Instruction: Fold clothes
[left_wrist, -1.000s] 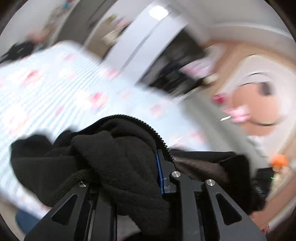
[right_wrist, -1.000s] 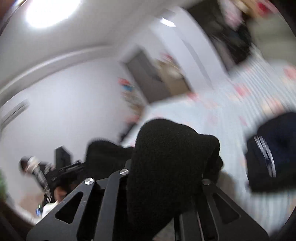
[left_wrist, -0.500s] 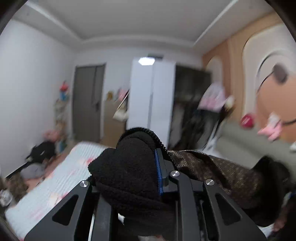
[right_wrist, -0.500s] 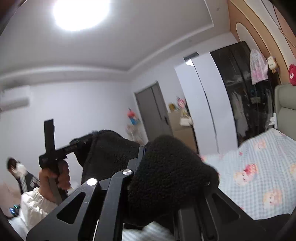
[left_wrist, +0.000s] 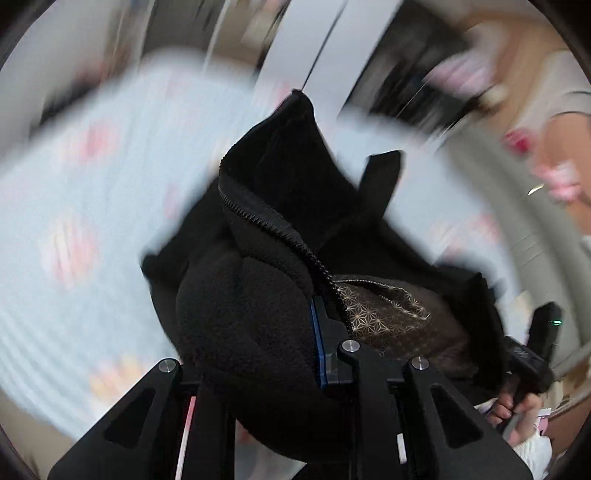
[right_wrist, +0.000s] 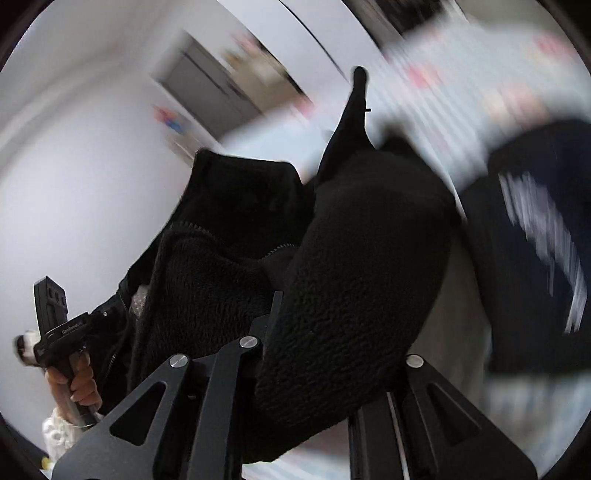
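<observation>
- The black fleece jacket hangs in the air above the bed, stretched between the two handheld grippers, none of its visible folds lying flat on the sheet.
- The left gripper has a thick wad of the fleece bunched between its fingers; the cloth bulges over them and hides the tips, so it is gripping the jacket.
- Along that wad runs the jacket's open zipper, its teeth climbing up and away from the gripper toward a pointed end of the cloth.
- Just right of the zipper the lining shows, brown with a fine pale geometric print.
- The right gripper is likewise clamped on a fat roll of the same fleece, which spills down over the front of its frame.
- Seen from the right gripper, the person's left hand is wrapped round the black handle of the other gripper, off to the jacket's left side, with a white knitted cuff below it.
- To the jacket's right, on the bed, lies a dark navy garment with white stripes, apart from the fleece.
- The bed itself wears a pale striped sheet with pink figures, badly smeared by motion blur in both views.
- Beyond the bed, past the jacket's top end, stand a grey door and a white wardrobe panel, both blurred.
</observation>
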